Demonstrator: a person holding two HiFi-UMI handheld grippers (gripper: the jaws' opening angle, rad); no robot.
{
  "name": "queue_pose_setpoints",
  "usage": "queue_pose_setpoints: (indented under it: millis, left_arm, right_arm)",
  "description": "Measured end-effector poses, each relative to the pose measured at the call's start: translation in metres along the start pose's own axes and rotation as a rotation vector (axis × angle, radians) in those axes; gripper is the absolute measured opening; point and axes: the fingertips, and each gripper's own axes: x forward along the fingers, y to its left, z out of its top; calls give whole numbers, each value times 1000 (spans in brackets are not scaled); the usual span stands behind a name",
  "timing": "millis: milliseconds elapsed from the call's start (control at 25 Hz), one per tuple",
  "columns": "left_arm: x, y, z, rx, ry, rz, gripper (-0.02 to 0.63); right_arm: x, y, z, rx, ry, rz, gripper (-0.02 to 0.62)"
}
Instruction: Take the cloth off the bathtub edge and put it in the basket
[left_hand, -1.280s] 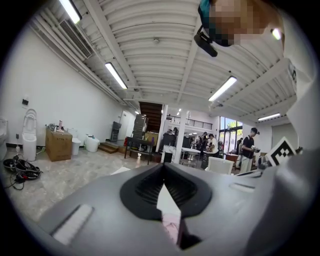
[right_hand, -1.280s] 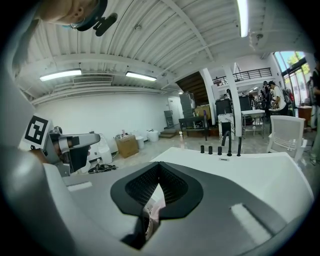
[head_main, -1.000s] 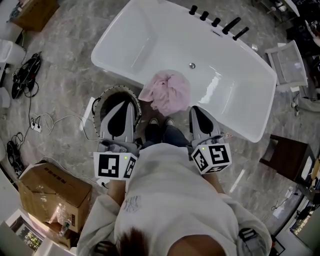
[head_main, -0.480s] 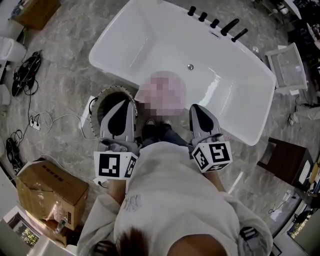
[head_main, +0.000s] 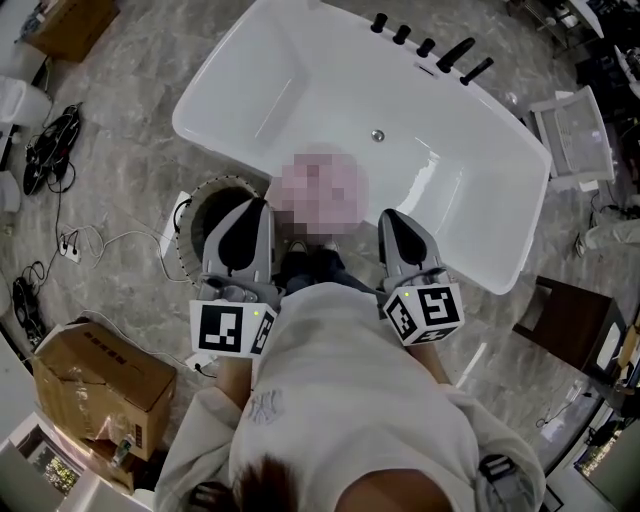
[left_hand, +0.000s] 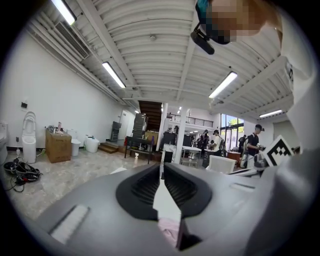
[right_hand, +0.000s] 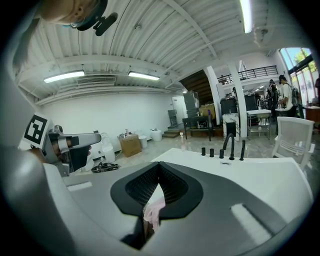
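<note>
The left gripper (head_main: 243, 212) and the right gripper (head_main: 395, 222) are both clenched, with the jaw tips meeting and nothing clamped between them. The pink cloth (head_main: 318, 192) lies on the near rim of the white freestanding bathtub (head_main: 300, 85), between the two grippers. The round, dark-lined basket (head_main: 198, 197) stands on the floor just beside the tub, beneath the left gripper.

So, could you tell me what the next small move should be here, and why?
Probably open the right gripper and ease it forward onto the cloth: it and the left gripper are shut and empty, and the cloth lies on the bathtub edge just ahead between them, with the basket below the left one.
</note>
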Motion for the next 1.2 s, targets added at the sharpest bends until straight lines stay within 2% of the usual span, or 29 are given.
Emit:
queue_pose_setpoints:
  millis: [120, 240, 360, 560, 880, 1200]
  left_arm:
    - [11, -6, -1, 5, 9, -28, 54]
    - [25, -12, -8, 3, 36, -56, 89]
    - [40, -19, -19, -26, 85, -99, 148]
    - [68, -32, -49, -56, 188, -146, 206]
    - [126, -47, -153, -83, 399, -171, 238]
    - [170, -55, -264, -102, 594, -145, 333]
  right_arm:
    - [0, -8, -1, 6, 6, -15, 0]
    - [-1, -18, -2, 13, 10, -35, -2]
    - [0, -27, -3, 23, 18, -50, 0]
    - [2, -40, -10, 41, 47, -73, 0]
    - [9, -63, -28, 63, 119, -105, 0]
    - [18, -74, -53, 76, 213, -97, 0]
